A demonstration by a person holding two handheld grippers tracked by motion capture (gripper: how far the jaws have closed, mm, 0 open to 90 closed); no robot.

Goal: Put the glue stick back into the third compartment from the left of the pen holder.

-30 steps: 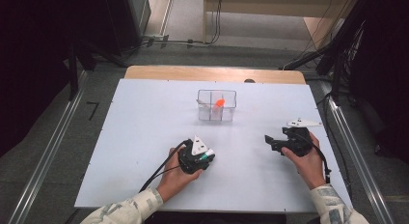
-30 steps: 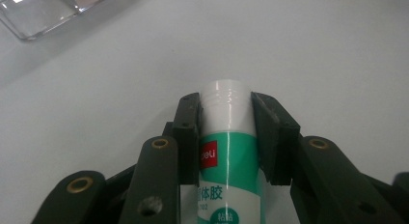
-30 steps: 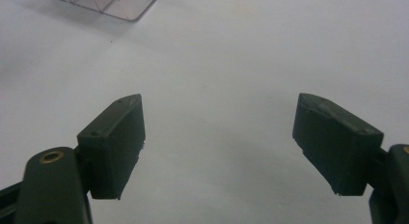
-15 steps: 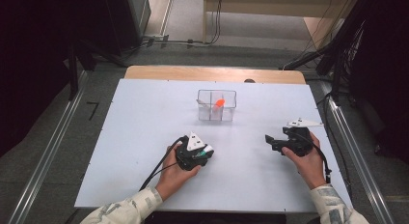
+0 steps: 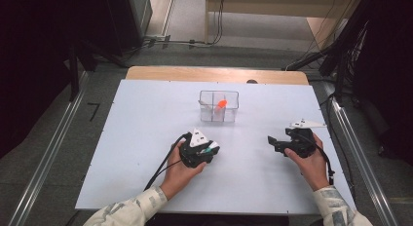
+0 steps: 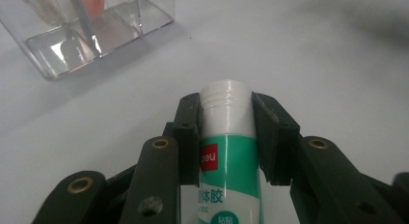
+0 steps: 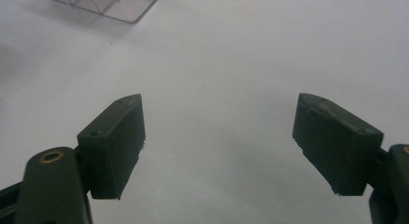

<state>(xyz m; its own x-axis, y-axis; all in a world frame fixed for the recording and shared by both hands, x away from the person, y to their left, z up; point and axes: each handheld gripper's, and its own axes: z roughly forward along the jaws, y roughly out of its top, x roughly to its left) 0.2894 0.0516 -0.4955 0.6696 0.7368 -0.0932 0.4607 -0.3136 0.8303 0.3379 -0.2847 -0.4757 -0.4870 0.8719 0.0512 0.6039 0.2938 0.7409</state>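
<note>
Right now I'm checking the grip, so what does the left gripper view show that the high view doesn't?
The left gripper view shows the glue stick clamped between black jaws, with its green-and-white label and threaded white end. The high view shows both hands, the left gripper, the open right gripper and the whole table. Both show the clear plastic organizer holding something orange.

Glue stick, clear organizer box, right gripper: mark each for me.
glue stick (image 6: 226, 137), left gripper view, on its white and green barrel between the jaws.
clear organizer box (image 5: 218, 120), high view, on its front wall.
right gripper (image 7: 219, 142), right gripper view, midway between its open fingertips.
</note>
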